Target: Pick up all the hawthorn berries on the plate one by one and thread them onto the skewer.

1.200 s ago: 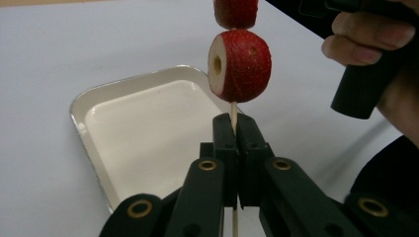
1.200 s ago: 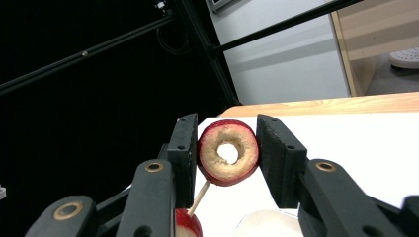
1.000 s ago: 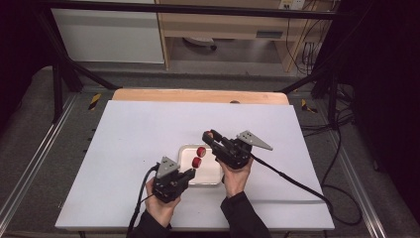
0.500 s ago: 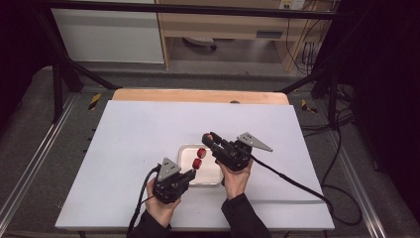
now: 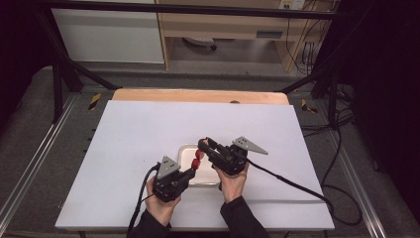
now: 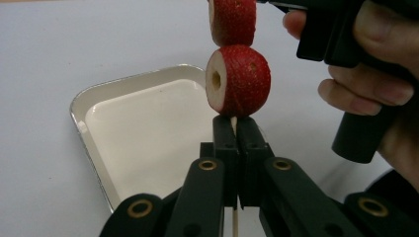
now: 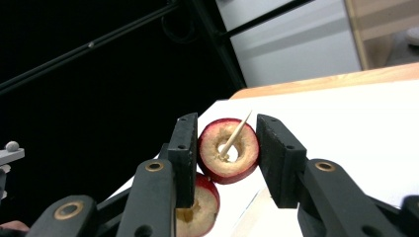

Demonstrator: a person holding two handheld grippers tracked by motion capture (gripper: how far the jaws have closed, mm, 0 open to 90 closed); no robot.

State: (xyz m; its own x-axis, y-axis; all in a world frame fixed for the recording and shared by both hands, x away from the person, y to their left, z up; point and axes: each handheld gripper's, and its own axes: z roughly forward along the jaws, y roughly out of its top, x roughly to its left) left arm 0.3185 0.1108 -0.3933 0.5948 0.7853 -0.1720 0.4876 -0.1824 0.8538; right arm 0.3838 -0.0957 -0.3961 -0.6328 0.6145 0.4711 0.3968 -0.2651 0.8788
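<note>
Pushing fruit: I am sliding a red fruit piece (image 7: 228,150) down a thin wooden stick (image 6: 235,222), above the white tray (image 5: 184,151) near the middle of the high view.
Left gripper (image 6: 235,129): its jaws are pressed tight on the stick, low in the middle of its own view.
Right gripper (image 7: 225,148): its jaws sit on both sides of the top fruit piece, squeezing it.
Doing it well: I think I must keep the stick straight and push slowly, so the tip stays in the hole.
Left gripper view: shows the lower fruit piece (image 6: 238,80) just above the jaws.
Right gripper view: shows the stick tip poking through the hole.
</note>
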